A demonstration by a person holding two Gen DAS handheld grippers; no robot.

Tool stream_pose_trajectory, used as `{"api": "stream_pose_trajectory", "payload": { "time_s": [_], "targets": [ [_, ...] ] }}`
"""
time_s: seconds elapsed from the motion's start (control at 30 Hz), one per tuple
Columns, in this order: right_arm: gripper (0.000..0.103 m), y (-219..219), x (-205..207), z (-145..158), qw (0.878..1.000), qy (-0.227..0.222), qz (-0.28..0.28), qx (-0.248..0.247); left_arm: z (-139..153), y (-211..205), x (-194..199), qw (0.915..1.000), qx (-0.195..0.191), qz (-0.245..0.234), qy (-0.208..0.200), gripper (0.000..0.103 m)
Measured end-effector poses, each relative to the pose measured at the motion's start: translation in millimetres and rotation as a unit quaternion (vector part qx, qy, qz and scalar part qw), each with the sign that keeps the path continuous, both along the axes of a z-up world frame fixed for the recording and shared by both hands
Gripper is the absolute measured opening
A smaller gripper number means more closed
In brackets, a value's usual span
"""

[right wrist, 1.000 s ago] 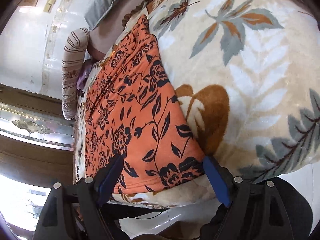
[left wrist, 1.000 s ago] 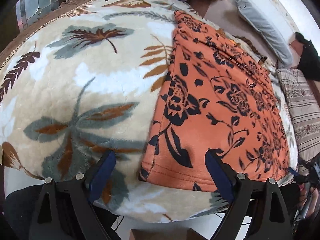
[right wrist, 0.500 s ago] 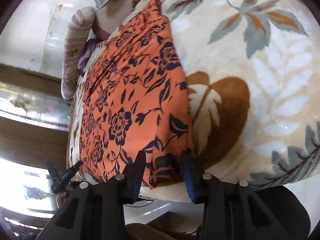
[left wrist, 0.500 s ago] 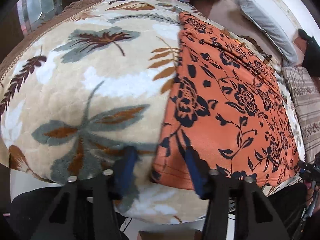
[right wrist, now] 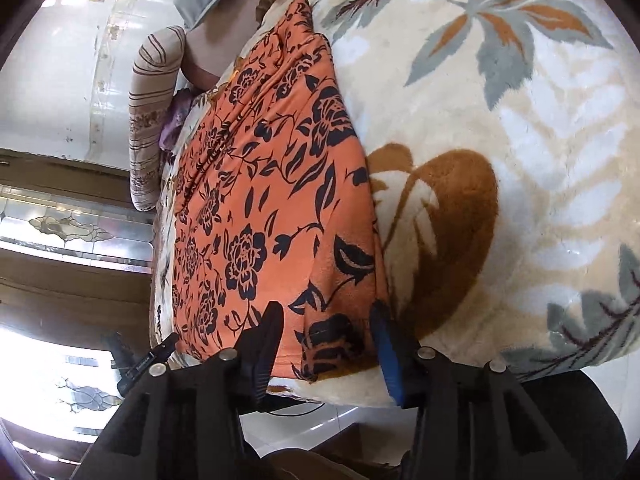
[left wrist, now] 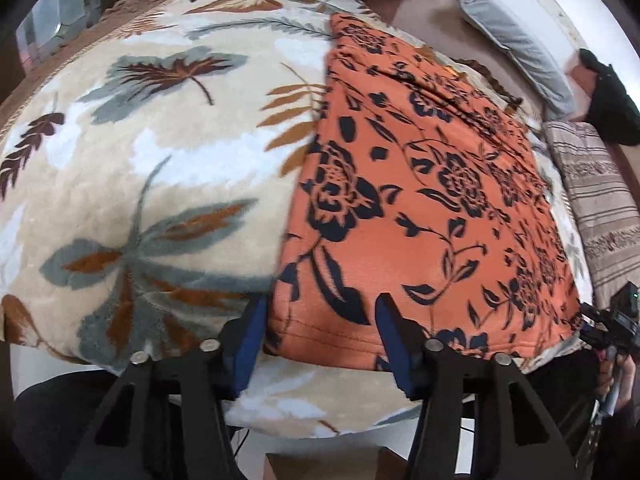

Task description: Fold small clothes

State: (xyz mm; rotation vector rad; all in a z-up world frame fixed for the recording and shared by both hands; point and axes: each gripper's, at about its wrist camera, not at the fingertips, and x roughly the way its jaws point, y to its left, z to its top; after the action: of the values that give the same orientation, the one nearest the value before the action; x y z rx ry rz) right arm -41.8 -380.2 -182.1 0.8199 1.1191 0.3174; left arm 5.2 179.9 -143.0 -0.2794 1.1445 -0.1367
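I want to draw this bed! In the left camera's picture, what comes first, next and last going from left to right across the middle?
Leaf blanket → orange flowered cloth → striped pillow.

Light: bright daylight, even across the blanket (left wrist: 168, 184) | Source: blown-out window (right wrist: 48, 392), lower left of right view | Glare: sheen on white wall (right wrist: 52, 60) | Shadows: soft, short, under tool fingers (left wrist: 248, 336) | Blur: slight smear, left view | Distortion: strong fisheye bulge, dark vignette at corners
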Motion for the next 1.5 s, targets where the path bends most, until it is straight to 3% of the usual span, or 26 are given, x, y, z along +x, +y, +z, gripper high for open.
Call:
{"api": "stream_pose_trajectory", "payload": {
  "time_s": [0.07, 0.13, 0.23, 0.27, 0.3, 0.33, 0.37, 0.43, 0.5, 0.57, 0.6, 0.63, 0.7, 0.73, 1.03, 1.3, 1.5],
  "targets": [
    [0.049, 1, 1, -1, 1.0, 0.002, -0.002, 0.001, -2, 4, 1, 0.9998, 0.013, 0.011, 0.006, 0.031],
    [0.044, 0, 0, 0, 1.0, 0.004, 0.001, -0.009, -2, 12, 1, 0.9997, -0.02, 0.014, 0.009, 0.011],
    [0.038, 0, 0, 2, 1.0, 0.015, -0.009, -0.02, -1, 17, 1, 0.9992, -0.032, 0.019, 0.012, 0.011],
    [0.04, 0, -2, 5, 1.0, 0.008, -0.011, -0.028, -1, 16, 0, 0.9993, -0.031, 0.018, 0.012, 0.011],
    [0.052, 0, -3, 8, 0.999, 0.006, -0.015, -0.038, -1, 15, 1, 0.9994, -0.029, 0.016, 0.014, 0.012],
    [0.072, -2, -6, 11, 0.998, 0.01, -0.026, -0.057, -2, 13, 1, 0.9995, -0.023, 0.014, 0.015, 0.018],
    [0.076, -4, -8, 12, 0.997, 0.009, -0.034, -0.069, -2, 11, 2, 0.9996, -0.019, 0.011, 0.017, 0.025],
    [0.077, -6, -8, 10, 0.997, 0.011, -0.035, -0.065, -2, 3, 4, 0.9995, -0.028, -0.009, 0.015, 0.051],
    [0.077, -2, -4, 9, 0.997, 0.015, -0.021, -0.072, -2, -8, 4, 0.9997, -0.007, -0.021, 0.012, 0.056],
    [0.073, 5, 0, 10, 0.995, 0.016, -0.005, -0.1, -2, -15, 4, 0.9995, 0.017, -0.026, 0.006, 0.056],
    [0.061, 5, 1, 9, 0.995, 0.017, -0.003, -0.103, -2, -17, 4, 0.9993, 0.027, -0.028, 0.004, 0.049],
    [0.025, 4, 1, 7, 0.994, 0.021, -0.002, -0.103, -3, -17, 4, 0.9985, 0.048, -0.027, 0.002, 0.028],
    [0.014, 1, 0, 0, 0.995, 0.035, -0.003, -0.092, -2, -10, 5, 0.9991, 0.033, -0.026, 0.001, 0.011],
    [0.011, 0, 0, 1, 0.995, 0.034, -0.002, -0.092, -1, -5, 5, 0.9996, 0.015, -0.022, 0.004, 0.009],
    [0.01, -15, -13, 17, 0.999, -0.004, -0.032, -0.037, 24, 6, 1, 0.9992, -0.025, -0.013, -0.029, 0.008],
    [0.016, -13, -6, -2, 0.998, 0.035, -0.041, -0.025, 0, -2, 5, 0.9997, 0.01, -0.021, 0.005, 0.009],
    [0.02, -12, -4, -8, 0.998, 0.047, -0.025, -0.021, -4, -2, 9, 0.9999, 0.002, -0.014, 0.009, 0.009]
  ]
}}
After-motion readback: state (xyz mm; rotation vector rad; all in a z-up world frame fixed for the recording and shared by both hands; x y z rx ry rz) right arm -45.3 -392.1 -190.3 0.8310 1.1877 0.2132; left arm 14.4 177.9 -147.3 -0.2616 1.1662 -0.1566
